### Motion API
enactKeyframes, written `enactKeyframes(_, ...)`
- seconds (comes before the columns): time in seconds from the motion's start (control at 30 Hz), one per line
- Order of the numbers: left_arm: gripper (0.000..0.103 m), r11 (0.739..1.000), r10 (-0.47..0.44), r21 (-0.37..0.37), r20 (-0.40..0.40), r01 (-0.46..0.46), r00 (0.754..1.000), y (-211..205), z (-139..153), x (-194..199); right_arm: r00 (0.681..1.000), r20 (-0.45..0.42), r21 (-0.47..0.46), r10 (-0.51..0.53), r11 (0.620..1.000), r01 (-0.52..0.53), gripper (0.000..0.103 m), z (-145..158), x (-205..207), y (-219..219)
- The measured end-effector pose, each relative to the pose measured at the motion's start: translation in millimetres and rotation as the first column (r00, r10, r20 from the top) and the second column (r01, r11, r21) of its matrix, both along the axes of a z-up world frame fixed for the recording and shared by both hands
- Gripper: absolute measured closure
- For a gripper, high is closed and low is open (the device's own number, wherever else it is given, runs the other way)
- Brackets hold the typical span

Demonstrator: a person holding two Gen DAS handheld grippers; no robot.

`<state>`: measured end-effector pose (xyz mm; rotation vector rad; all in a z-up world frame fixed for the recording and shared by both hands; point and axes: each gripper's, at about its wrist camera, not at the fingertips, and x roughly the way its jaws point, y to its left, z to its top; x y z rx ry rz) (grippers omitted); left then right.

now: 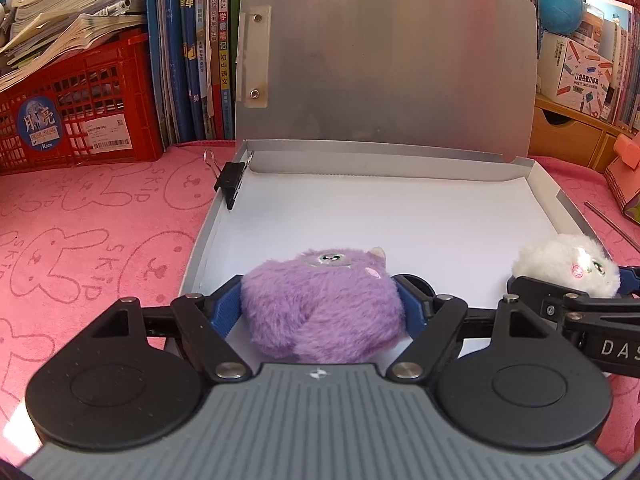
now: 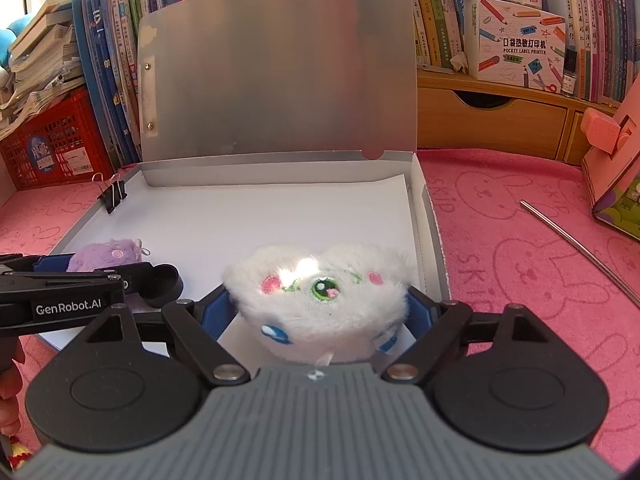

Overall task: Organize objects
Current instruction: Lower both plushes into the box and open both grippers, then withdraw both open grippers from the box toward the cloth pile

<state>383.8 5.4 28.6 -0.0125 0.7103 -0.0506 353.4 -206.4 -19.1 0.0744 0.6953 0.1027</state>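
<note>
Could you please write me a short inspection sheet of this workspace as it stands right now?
Surface: pink towel with rabbit print.
Job's things: purple plush and white plush, both at the near edge of the open file box lined with white paper.
Clutter: binder clip on the box's left wall; metal rod on the towel.
Grippers: left gripper shut on purple plush; right gripper shut on white plush.
Cables: nothing seen.
Surroundings: books, red crate, printer box.

- Two plush toys: one purple (image 1: 324,312), one white (image 2: 320,300)
- One open file box (image 1: 384,80)
- One binder clip (image 1: 230,184)
- One red crate (image 1: 80,112)
- One metal rod (image 2: 580,252)
</note>
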Motion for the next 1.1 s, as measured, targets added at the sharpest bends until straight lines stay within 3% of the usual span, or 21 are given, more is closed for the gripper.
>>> enactKeyframes(0.37, 0.006, 0.999, -0.027, -0.029, 0.011, 0.027, 1.000, -4, 12, -12, 1.000, 0.030, 0.006, -0.003, 1.000, 0.003, 0.011, 12, -11, -6)
enactKeyframes(1.1, 0.003, 0.994, -0.096, -0.037, 0.083, 0.100, 0.992, -8, 48, -69, 0.997, 0.070, -0.017, 0.021, 1.000, -0.020, 0.009, 42, -63, -14)
